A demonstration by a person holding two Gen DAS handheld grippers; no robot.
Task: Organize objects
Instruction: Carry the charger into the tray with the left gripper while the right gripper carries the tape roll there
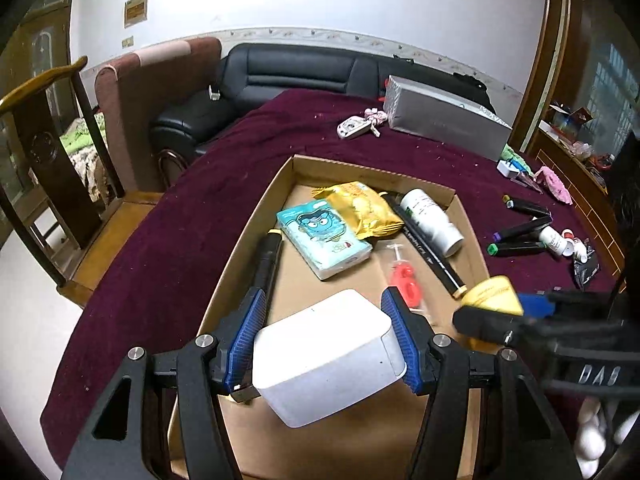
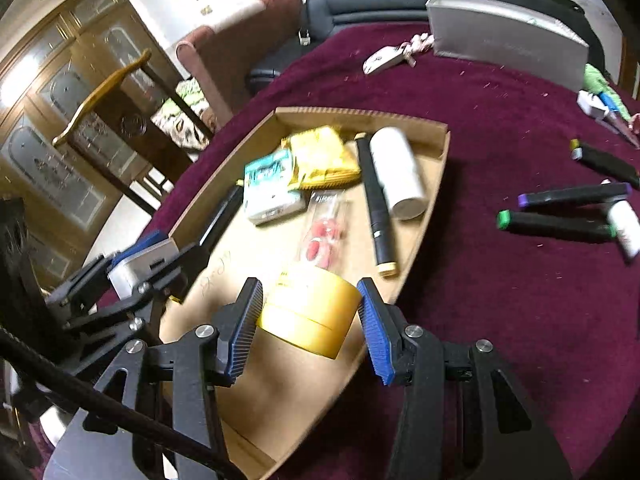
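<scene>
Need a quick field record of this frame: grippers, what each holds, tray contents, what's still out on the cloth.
left gripper: shut on white box, over the tray's near end
right gripper: around yellow tape roll; left pad touching, right pad contact unclear
cardboard tray: holds tissue pack, yellow snack bag, white bottle, two black markers, red item in clear wrap
still on maroon cloth: three black markers, small white bottle, silver box

In the cardboard tray [image 1: 256,216] the tissue pack [image 1: 322,240] lay left of the bottle [image 1: 432,220], with markers [image 1: 520,236] outside to the tray's right.
</scene>
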